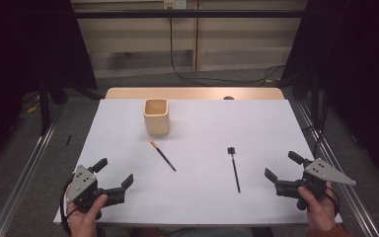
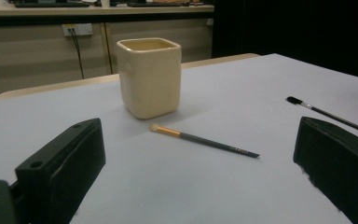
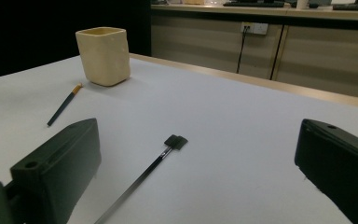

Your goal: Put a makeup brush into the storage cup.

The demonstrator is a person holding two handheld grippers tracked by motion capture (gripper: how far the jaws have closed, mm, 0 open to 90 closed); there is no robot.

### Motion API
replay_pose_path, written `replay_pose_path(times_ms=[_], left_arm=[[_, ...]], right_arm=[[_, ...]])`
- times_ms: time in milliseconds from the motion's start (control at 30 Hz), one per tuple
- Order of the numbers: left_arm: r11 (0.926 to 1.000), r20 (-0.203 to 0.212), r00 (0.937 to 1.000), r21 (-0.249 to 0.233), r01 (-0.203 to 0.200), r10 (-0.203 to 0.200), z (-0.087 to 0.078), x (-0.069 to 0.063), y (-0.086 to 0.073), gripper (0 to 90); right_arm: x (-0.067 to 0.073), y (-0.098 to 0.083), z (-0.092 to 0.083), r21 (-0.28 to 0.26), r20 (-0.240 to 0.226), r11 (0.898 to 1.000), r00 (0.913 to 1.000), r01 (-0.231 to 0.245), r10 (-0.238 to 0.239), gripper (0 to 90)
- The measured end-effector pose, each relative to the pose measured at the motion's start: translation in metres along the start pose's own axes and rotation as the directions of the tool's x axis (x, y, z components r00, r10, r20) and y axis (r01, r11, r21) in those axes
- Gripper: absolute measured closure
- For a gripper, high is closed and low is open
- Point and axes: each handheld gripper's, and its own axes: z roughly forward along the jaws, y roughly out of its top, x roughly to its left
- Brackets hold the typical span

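Nearest the camera, at the near edge of the worktop [image 1: 197, 207], the left hand-held gripper [image 1: 114, 174] sits at the left corner with its jaws wide apart and nothing between them. The right hand-held gripper [image 1: 281, 165] sits at the right corner, likewise spread wide and empty.

Positions, left to right: the orange-tipped brush [image 1: 163, 155] lies flat, right of and farther than the left hand-held gripper, well apart from it, with its tip toward the cup [image 1: 156, 116]. The cup stands upright beyond the brush, close to its tip but not touching. The black-tipped brush [image 1: 234, 169] lies flat left of the right hand-held gripper, near but apart, head pointing far.

Risks, as judged:
- Both brushes are thin and lie flush on the worktop. Jaws closing slightly high would likely slip over the handle or roll it away.
- A grip near one end could let the brush swing downward when lifted.
- A reach for the orange-tipped brush that overshoots could nudge or tip the cup.
- If both brushes go to the cup together, the two hand-held grippers could collide above it.
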Motion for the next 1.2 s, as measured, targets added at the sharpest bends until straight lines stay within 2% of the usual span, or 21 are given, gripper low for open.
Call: replay_pose_path(times_ms=[67,100,167,433,600,767,800,867,967,1067,1167,1200], left_arm=[[1.0000,-0.001,1.0000,0.005,0.005,-0.005,0.000,0.000,0.000,2.1],[0.9998,0.001,0.9998,-0.001,0.020,-0.020,0.000,0.002,-0.001,2.1],[0.9997,-0.002,0.9997,-0.001,0.025,-0.025,-0.001,0.002,-0.001,2.1],[1.0000,0.030,0.9996,-0.002,0.005,-0.005,-0.004,-0.002,0.001,2.2],[0.9998,0.041,0.9990,-0.006,0.021,-0.020,-0.005,-0.005,0.001,2.4],[0.9996,0.064,0.9979,0.026,0.008,-0.010,0.002,-0.007,0.002,2.4],[0.9993,0.071,0.9974,0.035,-0.015,0.012,0.005,-0.009,0.003,2.4],[0.9994,0.072,0.9974,0.034,-0.009,0.006,0.007,-0.009,0.004,2.4],[0.9996,0.051,0.9986,0.024,-0.015,0.014,0.011,-0.009,0.010,2.7],[0.9997,0.059,0.9981,0.016,-0.018,0.017,0.012,-0.011,0.013,2.7],[0.9985,0.081,0.9953,0.013,-0.054,0.053,0.014,-0.017,0.019,2.7],[0.9985,0.081,0.9953,0.013,-0.054,0.053,0.014,-0.017,0.019,2.7]], right_arm=[[0.000,0.000,0.000,0.004,-0.016,1.000,0.9998,-0.015,0.015,0.0],[0.000,0.000,0.000,0.002,-0.013,1.000,0.9998,-0.014,0.014,0.0],[0.000,0.000,0.001,0.001,-0.014,1.000,0.9998,-0.014,0.014,0.0],[0.001,0.000,0.000,0.003,-0.029,1.000,0.9995,-0.015,0.015,0.0],[0.003,0.000,-0.001,-0.002,-0.031,1.000,0.9995,-0.012,0.012,0.0],[0.003,0.001,0.000,-0.002,-0.035,1.000,0.9993,-0.013,0.013,0.0],[0.003,0.001,0.001,-0.003,-0.045,1.000,0.9989,-0.010,0.009,0.0],[0.004,0.001,0.001,-0.004,-0.054,1.000,0.9985,0.001,-0.001,0.0],[0.005,0.001,0.000,-0.004,-0.060,1.000,0.9982,0.000,0.000,0.0],[0.005,0.001,0.000,-0.003,-0.062,1.000,0.9981,-0.001,0.001,0.0],[0.005,0.001,0.000,-0.002,-0.065,1.000,0.9979,0.000,-0.001,0.0],[0.005,0.001,0.000,-0.002,-0.065,1.000,0.9979,0.000,-0.001,0.0]])
